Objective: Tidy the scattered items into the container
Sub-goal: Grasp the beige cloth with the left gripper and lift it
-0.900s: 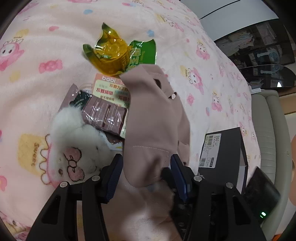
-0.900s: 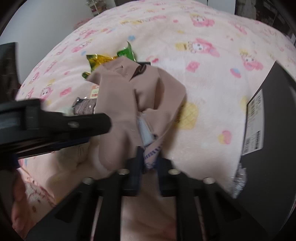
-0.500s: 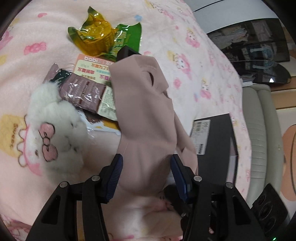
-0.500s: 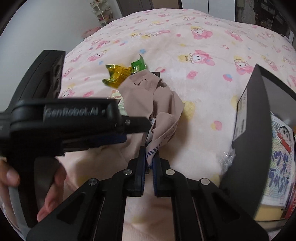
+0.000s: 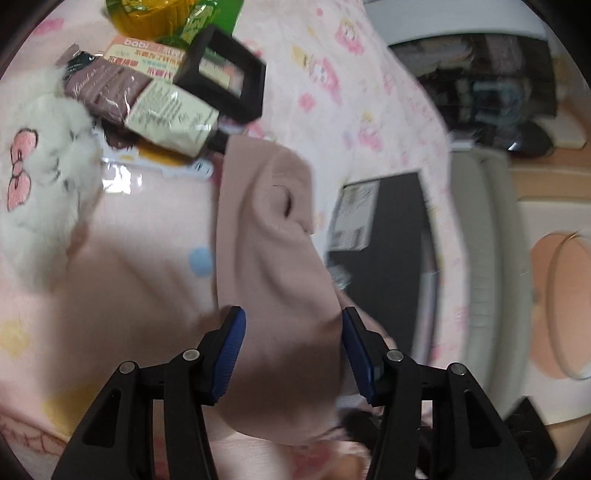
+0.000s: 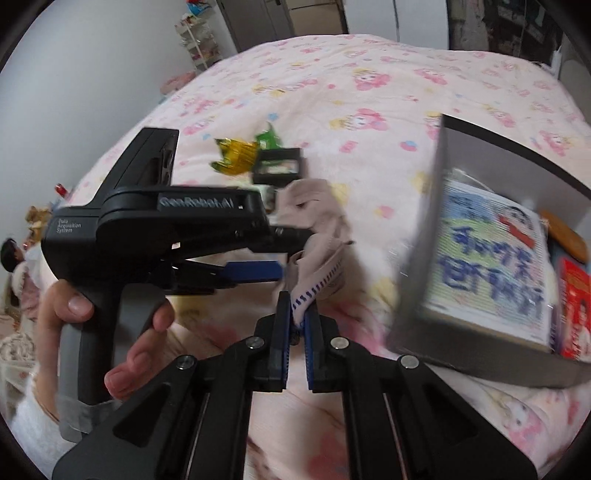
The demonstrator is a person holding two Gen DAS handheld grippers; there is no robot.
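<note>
A dusty-pink cloth garment hangs lifted above the bed. My left gripper holds it, blue pads pressed on both sides of the bunched cloth. My right gripper is shut on the garment's white edge with blue stitching. The left gripper's body also shows in the right wrist view. The black container box stands to the right with a comic book and packets inside; it also shows in the left wrist view.
On the pink cartoon blanket lie a yellow-green snack wrapper, a black framed tray, snack packets and a white plush toy. A grey seat stands beyond the bed.
Both grippers have lifted the garment and carried it right, toward the box. The black framed tray it covered now shows. The box interior has come into the right wrist view.
</note>
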